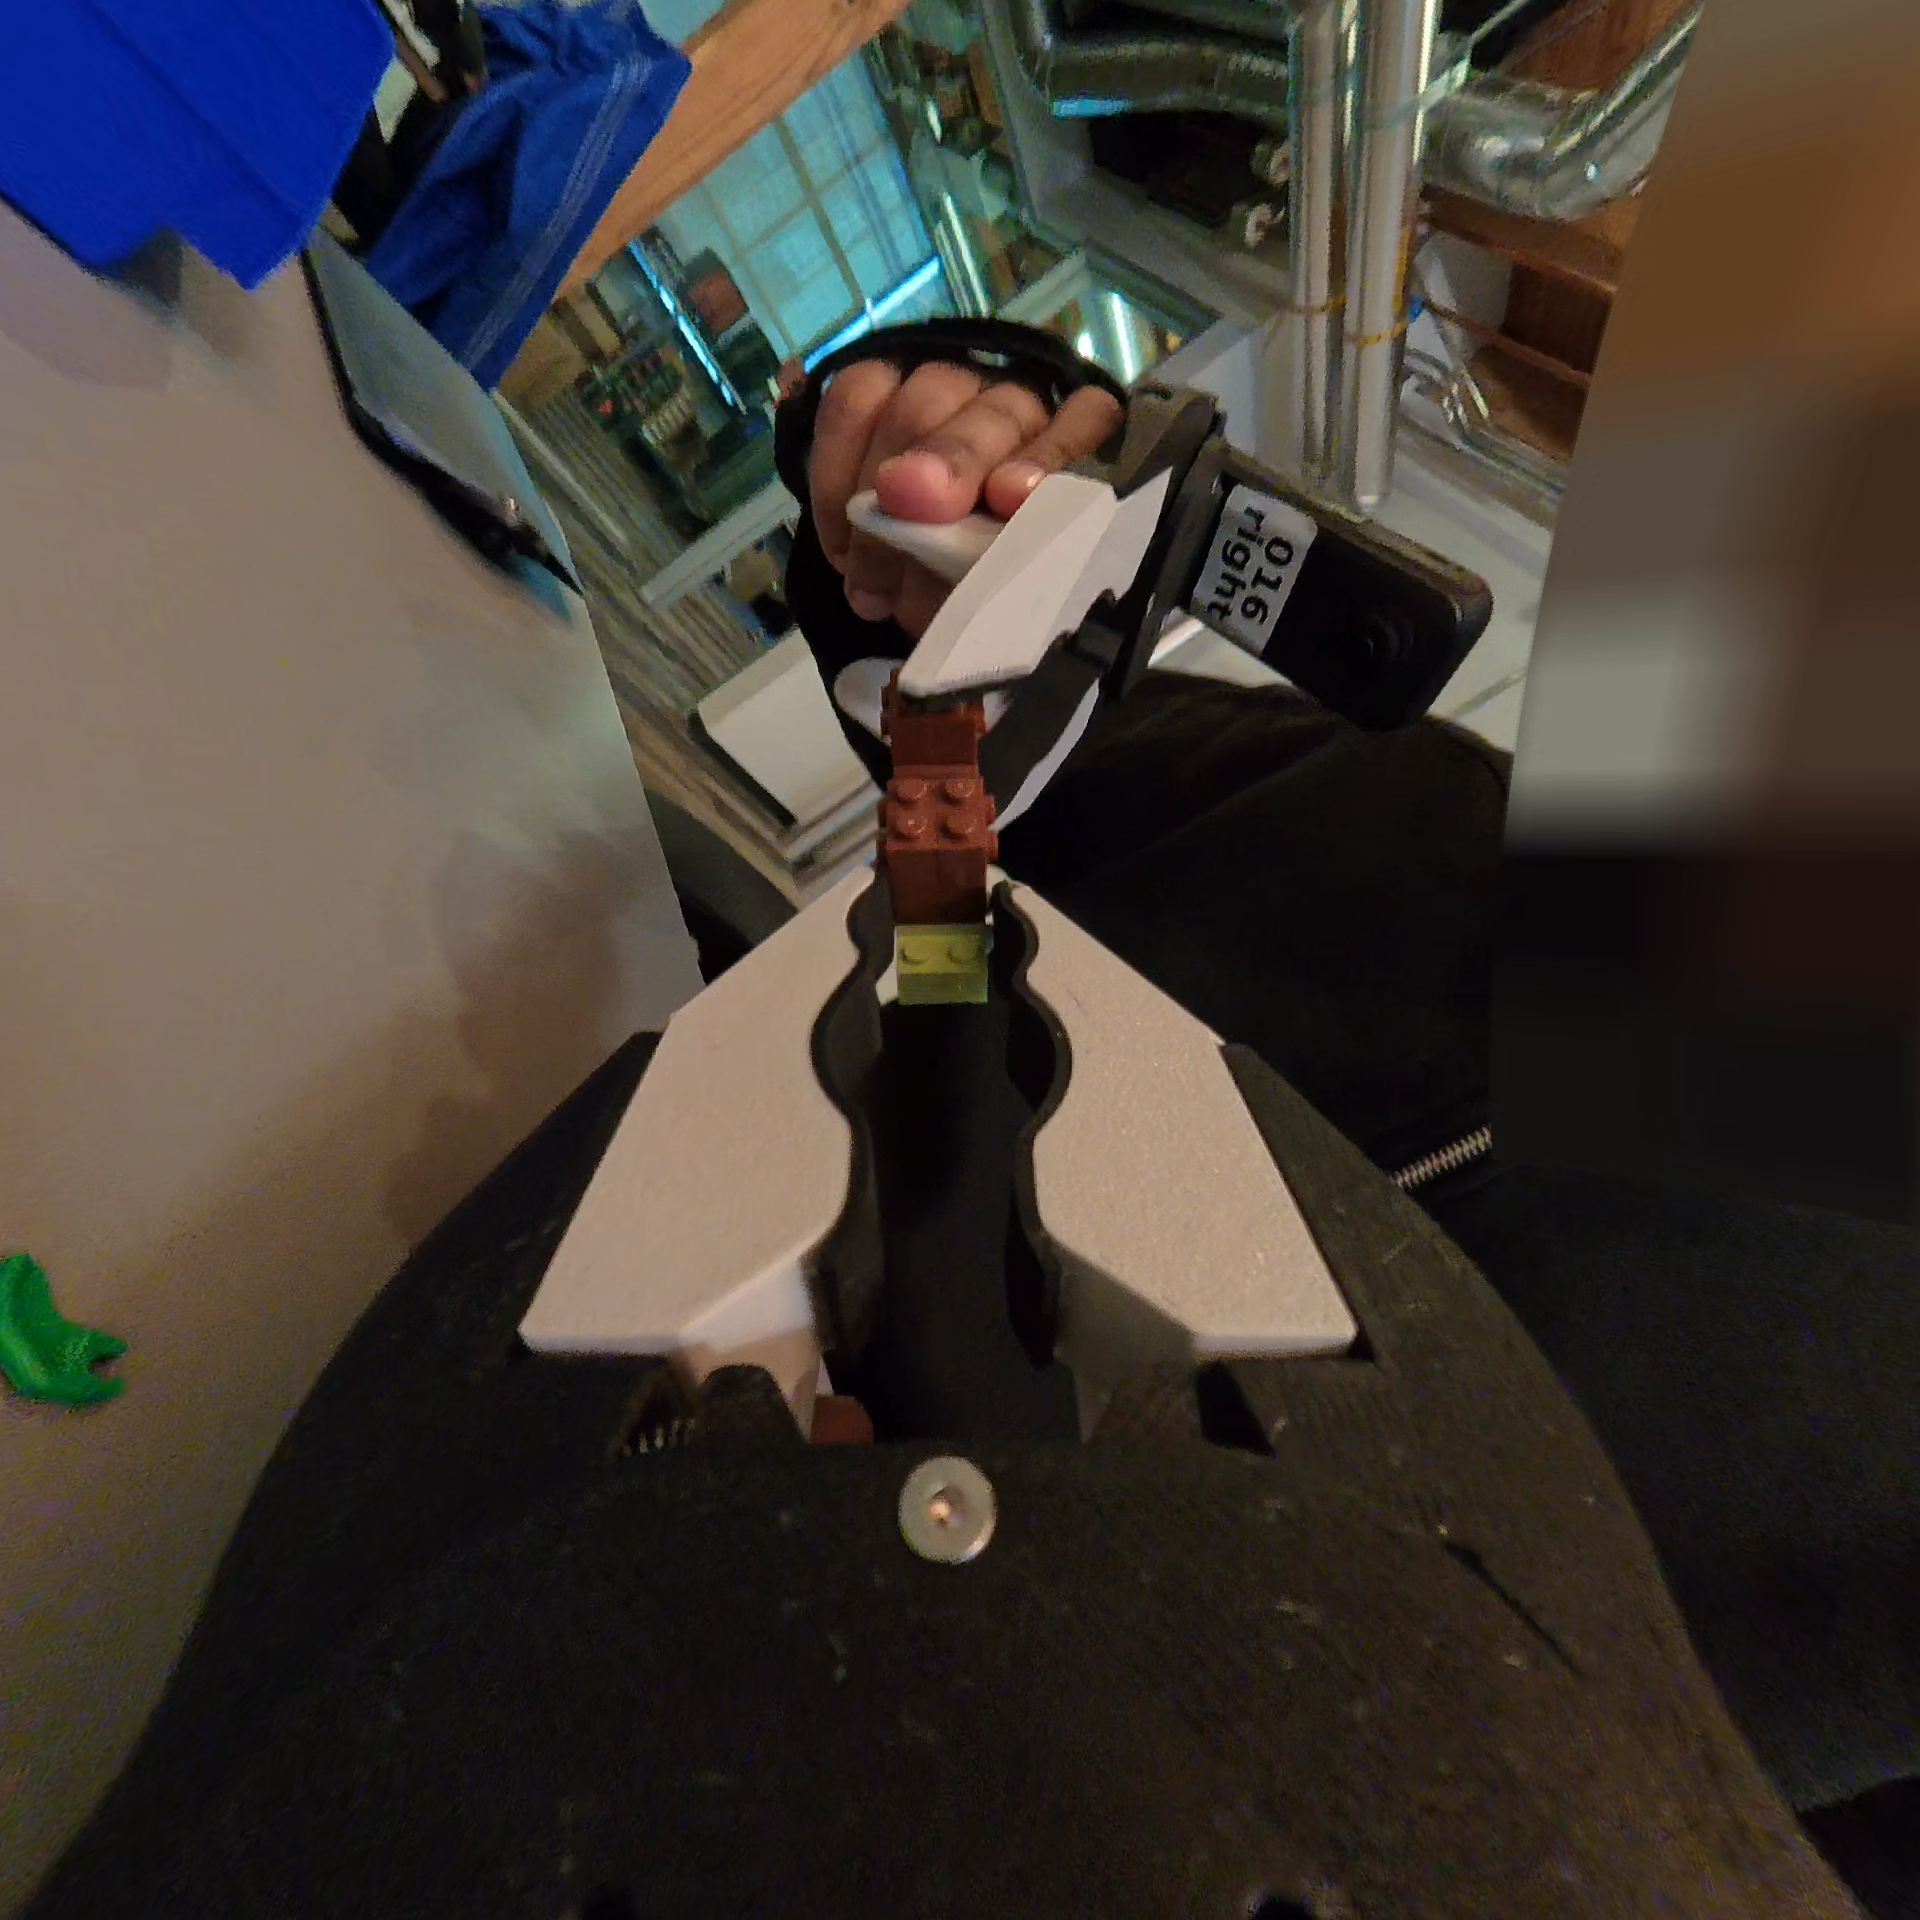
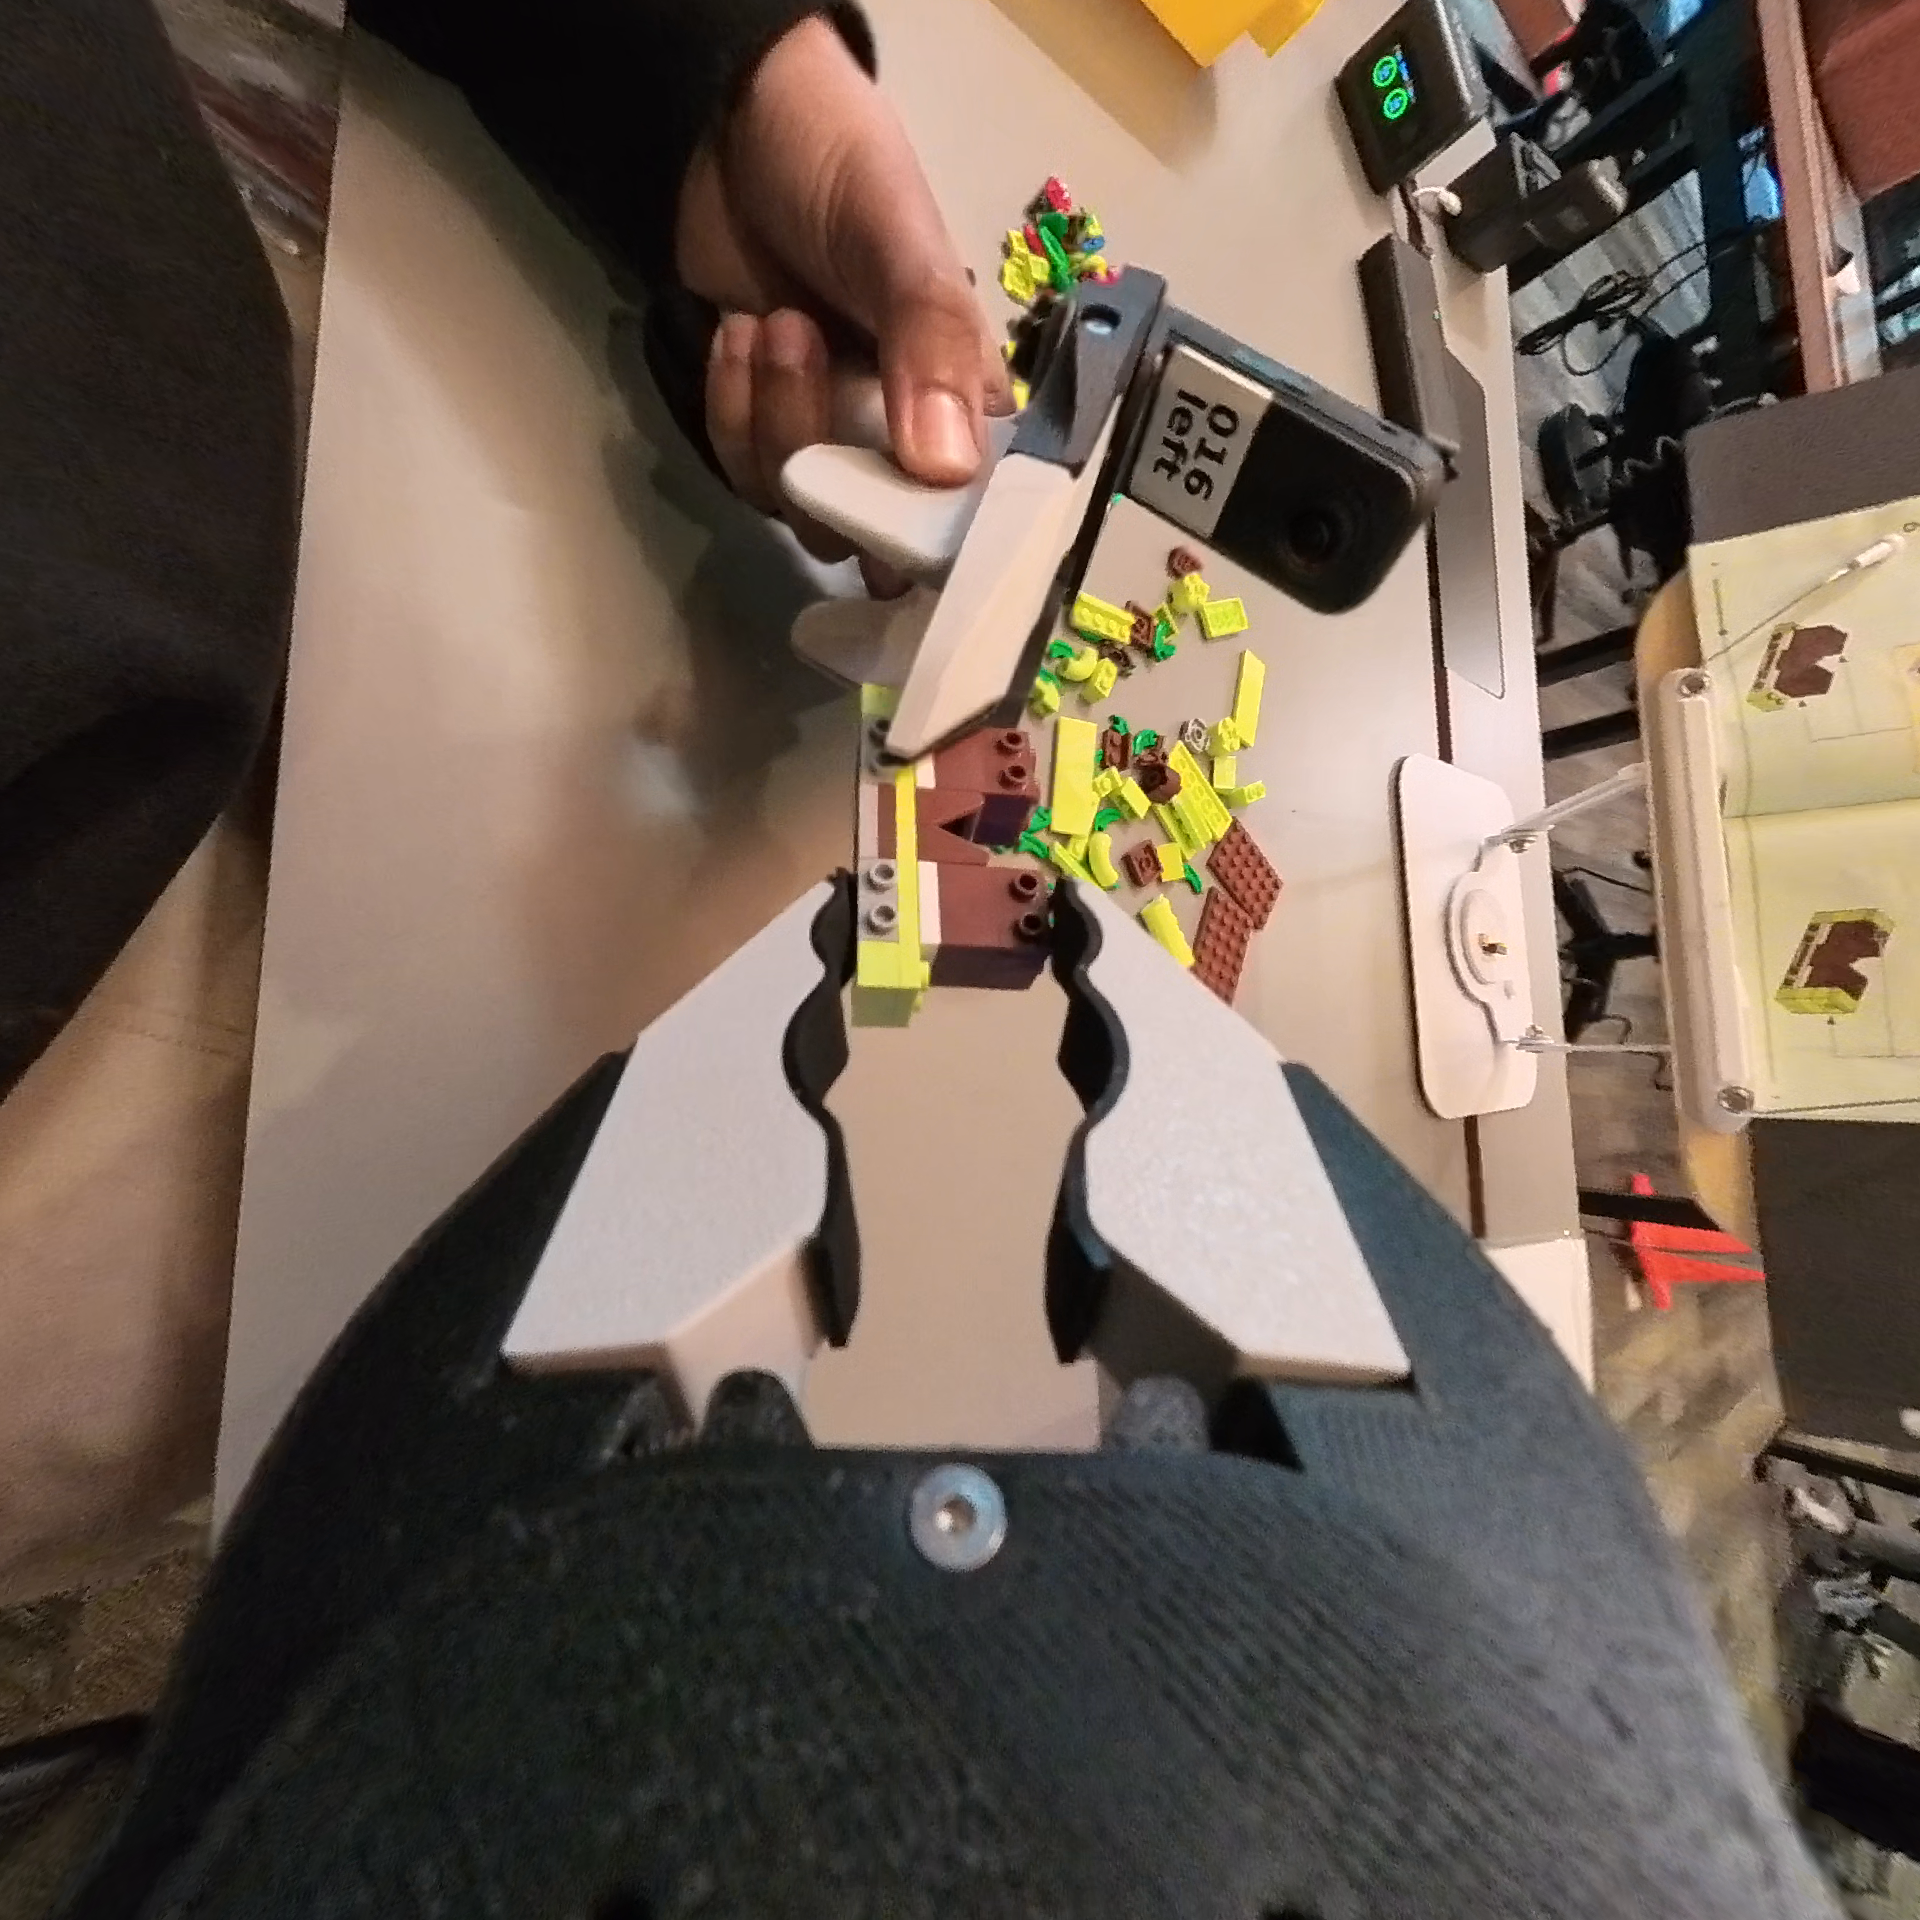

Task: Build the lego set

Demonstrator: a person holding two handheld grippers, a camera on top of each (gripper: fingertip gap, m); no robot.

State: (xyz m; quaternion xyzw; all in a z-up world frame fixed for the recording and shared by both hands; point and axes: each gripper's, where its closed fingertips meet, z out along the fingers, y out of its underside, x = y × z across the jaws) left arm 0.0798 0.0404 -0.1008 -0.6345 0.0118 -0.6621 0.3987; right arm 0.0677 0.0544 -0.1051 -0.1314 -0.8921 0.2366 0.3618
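A small lego build of brown, lime and grey bricks (image 2: 971,816) is held in the air above the white table (image 2: 468,727). My right gripper (image 2: 951,904) is shut on its near end, one fingertip on the grey and lime side, the other on the brown studs. My left gripper (image 2: 904,743) grips the far end of the build. In the left wrist view my left gripper (image 1: 935,904) is shut on the lime and brown end of the build (image 1: 935,821), and my right gripper (image 1: 940,696) clamps the brown top.
A pile of loose lime, brown and green bricks (image 2: 1153,769) with brown plates (image 2: 1236,894) lies on the table beyond the build. A smaller pile (image 2: 1049,239) lies farther off. An instruction booklet on a stand (image 2: 1808,831) is at the right. A green piece (image 1: 52,1340) lies at the left. The tips of both grippers are at nearly the same place.
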